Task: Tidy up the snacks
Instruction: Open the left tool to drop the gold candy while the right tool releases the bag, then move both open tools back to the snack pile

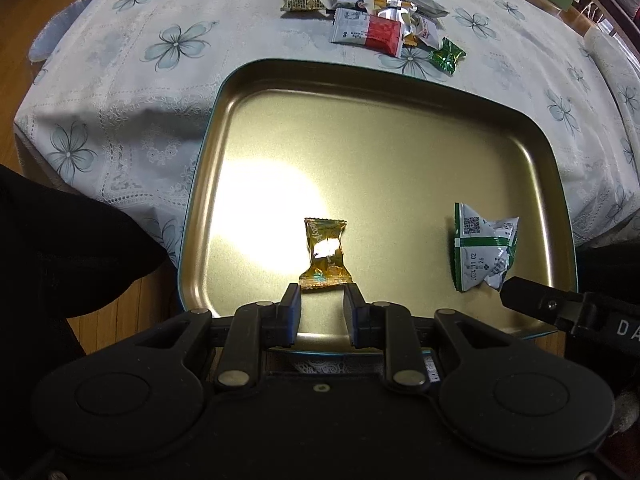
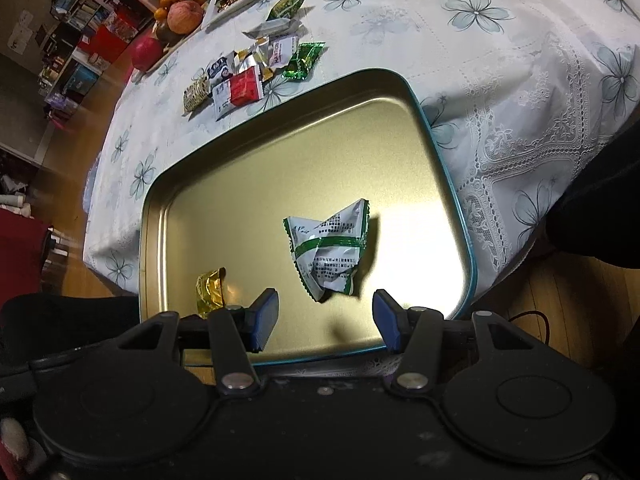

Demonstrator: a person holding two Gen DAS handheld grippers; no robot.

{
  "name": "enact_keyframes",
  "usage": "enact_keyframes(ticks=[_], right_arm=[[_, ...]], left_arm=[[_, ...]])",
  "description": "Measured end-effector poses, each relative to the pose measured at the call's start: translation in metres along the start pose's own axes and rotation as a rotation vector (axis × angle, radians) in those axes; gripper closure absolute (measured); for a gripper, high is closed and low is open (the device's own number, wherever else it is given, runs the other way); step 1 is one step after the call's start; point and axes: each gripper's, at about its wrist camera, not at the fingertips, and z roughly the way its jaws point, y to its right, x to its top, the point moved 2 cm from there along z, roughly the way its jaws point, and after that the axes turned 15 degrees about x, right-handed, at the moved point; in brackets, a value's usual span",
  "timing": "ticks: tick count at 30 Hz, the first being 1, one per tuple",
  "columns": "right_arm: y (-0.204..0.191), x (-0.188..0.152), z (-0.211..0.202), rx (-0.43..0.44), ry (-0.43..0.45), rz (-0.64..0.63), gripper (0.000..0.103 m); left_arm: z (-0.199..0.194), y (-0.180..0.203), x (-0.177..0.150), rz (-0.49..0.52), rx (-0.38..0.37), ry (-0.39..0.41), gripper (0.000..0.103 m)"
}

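A gold tray with a teal rim sits at the near edge of the table. A gold candy lies flat in it, its lower edge just beyond the tips of my left gripper, whose jaws stand narrowly apart with nothing pressed between them. To the right in the tray lies a crumpled white-and-green packet. My right gripper is open wide just short of it. One of its fingers reaches the packet's corner in the left wrist view.
Several loose wrapped snacks lie on the flowered tablecloth beyond the tray, a green candy nearest it. Fruit and boxes stand at the far table edge. A dark sleeve is at the left.
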Motion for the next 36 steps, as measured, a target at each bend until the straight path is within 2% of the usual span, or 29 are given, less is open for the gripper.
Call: enact_keyframes(ticks=[8, 20, 29, 36], right_arm=[[-0.007, 0.014, 0.013, 0.011, -0.159, 0.026, 0.048], [-0.028, 0.050, 0.028, -0.001, -0.350, 0.029, 0.045], [-0.044, 0.097, 0.038, -0.048, -0.388, -0.033, 0.044], [-0.045, 0.155, 0.050, -0.053, -0.344, -0.025, 0.043]], left_arm=[[0.005, -0.003, 0.011, 0.000, -0.008, -0.116, 0.070], [-0.003, 0.012, 0.051, 0.099, -0.012, -0.203, 0.070], [-0.002, 0.013, 0.093, 0.128, 0.013, -0.223, 0.070], [0.005, 0.013, 0.139, 0.112, 0.029, -0.202, 0.070]])
